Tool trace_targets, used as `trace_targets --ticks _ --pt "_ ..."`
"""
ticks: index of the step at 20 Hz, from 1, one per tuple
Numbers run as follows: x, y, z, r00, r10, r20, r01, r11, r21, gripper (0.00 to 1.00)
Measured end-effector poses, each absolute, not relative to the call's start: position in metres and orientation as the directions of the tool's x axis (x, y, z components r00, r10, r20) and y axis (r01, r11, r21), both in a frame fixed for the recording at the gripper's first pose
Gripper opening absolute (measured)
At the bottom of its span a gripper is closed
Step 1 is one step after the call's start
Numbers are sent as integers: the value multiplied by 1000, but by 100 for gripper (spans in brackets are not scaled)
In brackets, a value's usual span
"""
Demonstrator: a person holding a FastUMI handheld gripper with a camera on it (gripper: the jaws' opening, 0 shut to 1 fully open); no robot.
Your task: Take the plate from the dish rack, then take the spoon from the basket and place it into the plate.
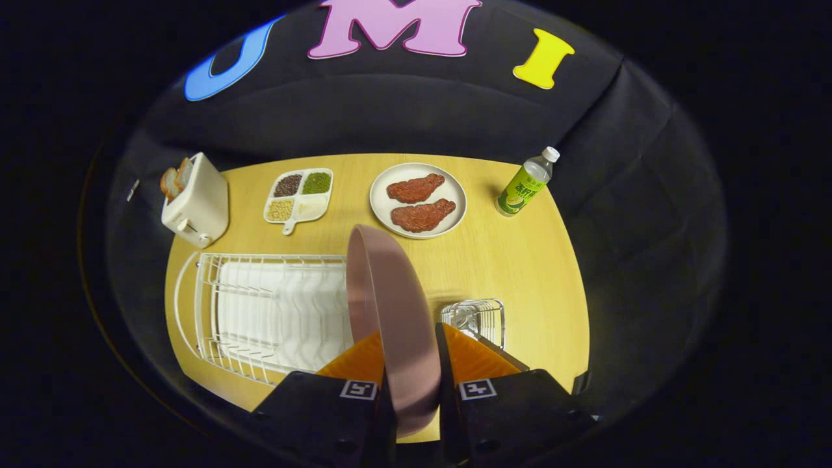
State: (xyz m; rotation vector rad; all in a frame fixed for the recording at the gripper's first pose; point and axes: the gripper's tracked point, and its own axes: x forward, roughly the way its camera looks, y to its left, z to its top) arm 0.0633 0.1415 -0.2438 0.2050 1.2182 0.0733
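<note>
Pink plate (390, 305) standing on edge between orange fingers (354, 364), both pressing on its rim; gripper (411, 364) carrying it above table (520, 260), clear of white dish rack (260, 312) lying just left; first step looking done. Wire basket (478, 318) sitting just right of fingers; spoon inside hard to make out; setting plate down and fetching spoon remaining. Beyond: toaster (195, 201), divided tray of grains (299, 195), white plate with meat (418, 200), bottle (525, 185).
</note>
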Motion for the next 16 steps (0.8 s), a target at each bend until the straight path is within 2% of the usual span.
trace_targets --ticks 5,9,16 --pt "24 159 -207 390 389 -834 32 900 435 31" --pt "-37 166 -205 394 485 -781 0 850 527 30" --pt "-152 189 -259 266 616 -741 102 746 658 30"
